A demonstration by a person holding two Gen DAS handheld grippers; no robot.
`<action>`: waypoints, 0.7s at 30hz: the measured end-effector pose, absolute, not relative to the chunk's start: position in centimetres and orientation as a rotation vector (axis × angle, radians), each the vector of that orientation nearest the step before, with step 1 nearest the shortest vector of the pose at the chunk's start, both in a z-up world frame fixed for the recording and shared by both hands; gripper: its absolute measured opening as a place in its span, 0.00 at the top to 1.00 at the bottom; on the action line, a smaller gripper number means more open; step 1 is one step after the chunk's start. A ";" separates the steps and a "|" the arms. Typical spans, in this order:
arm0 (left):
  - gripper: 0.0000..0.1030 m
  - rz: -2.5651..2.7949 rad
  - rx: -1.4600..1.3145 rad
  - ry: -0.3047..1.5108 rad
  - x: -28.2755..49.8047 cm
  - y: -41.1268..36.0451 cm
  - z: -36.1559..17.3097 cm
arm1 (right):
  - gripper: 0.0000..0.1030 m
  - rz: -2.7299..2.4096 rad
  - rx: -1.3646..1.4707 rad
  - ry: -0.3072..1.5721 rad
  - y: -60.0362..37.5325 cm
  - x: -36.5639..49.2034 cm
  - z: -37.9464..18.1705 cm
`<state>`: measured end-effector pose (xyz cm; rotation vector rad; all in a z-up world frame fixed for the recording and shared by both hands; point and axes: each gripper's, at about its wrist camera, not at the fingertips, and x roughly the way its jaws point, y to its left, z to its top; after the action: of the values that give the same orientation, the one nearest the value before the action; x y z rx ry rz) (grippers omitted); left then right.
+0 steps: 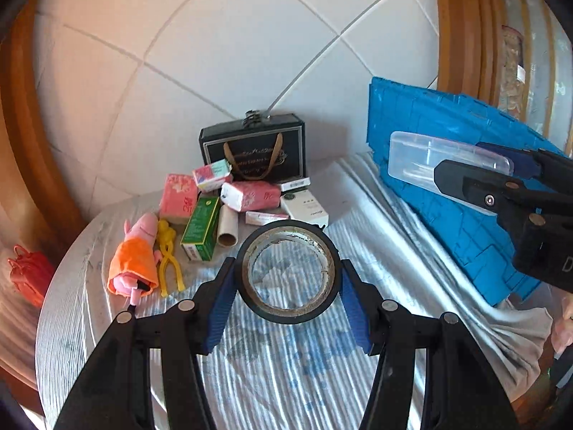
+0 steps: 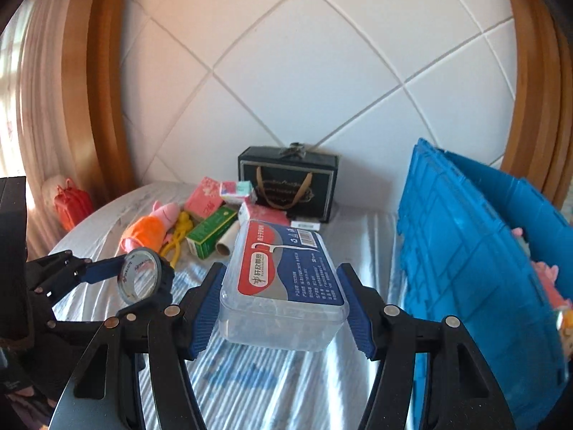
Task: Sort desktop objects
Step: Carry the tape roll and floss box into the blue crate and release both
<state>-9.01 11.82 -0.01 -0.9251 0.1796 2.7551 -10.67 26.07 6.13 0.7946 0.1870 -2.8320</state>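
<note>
My left gripper (image 1: 288, 285) is shut on a black roll of tape (image 1: 250, 297), held upright above the cloth-covered table (image 1: 286, 376); the same roll of tape (image 2: 141, 275) shows at the left of the right wrist view. My right gripper (image 2: 283, 304) is shut on a clear plastic floss-pick box (image 2: 286, 272) with a red and blue label, lifted off the table. In the left wrist view that clear box (image 1: 415, 165) hangs in front of the blue crate (image 1: 465, 222). The blue crate (image 2: 476, 272) stands at the right and holds a few pink toys.
At the table's far side lie pink tissue packs (image 1: 250, 195), a green carton (image 1: 200, 229), a cardboard tube (image 1: 228, 227), a white box (image 1: 304, 208), a plush pig in orange (image 1: 136, 254), yellow pliers (image 1: 168, 261) and a black gift bag (image 1: 254, 150). A red bag (image 1: 30, 276) sits beyond the table's left edge.
</note>
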 end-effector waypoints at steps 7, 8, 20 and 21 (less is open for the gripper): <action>0.46 2.708 -0.800 0.178 -9.0 18.0 4.4 | 0.39 -2.966 0.674 0.173 31.5 -8.6 10.5; 0.46 2.698 -0.786 0.174 -9.1 18.9 4.9 | 0.39 -2.987 0.659 0.171 32.4 -8.4 11.1; 0.46 2.590 -0.642 0.200 -9.5 31.2 11.0 | 0.39 -3.227 0.583 0.106 45.8 -6.4 15.1; 0.46 2.580 -0.640 0.206 -9.6 32.3 11.3 | 0.39 -3.247 0.592 0.106 47.0 -6.3 15.0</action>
<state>-9.61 32.32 11.29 -0.6399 0.2065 2.5799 -6.34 46.95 15.04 0.5918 0.1061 -3.2472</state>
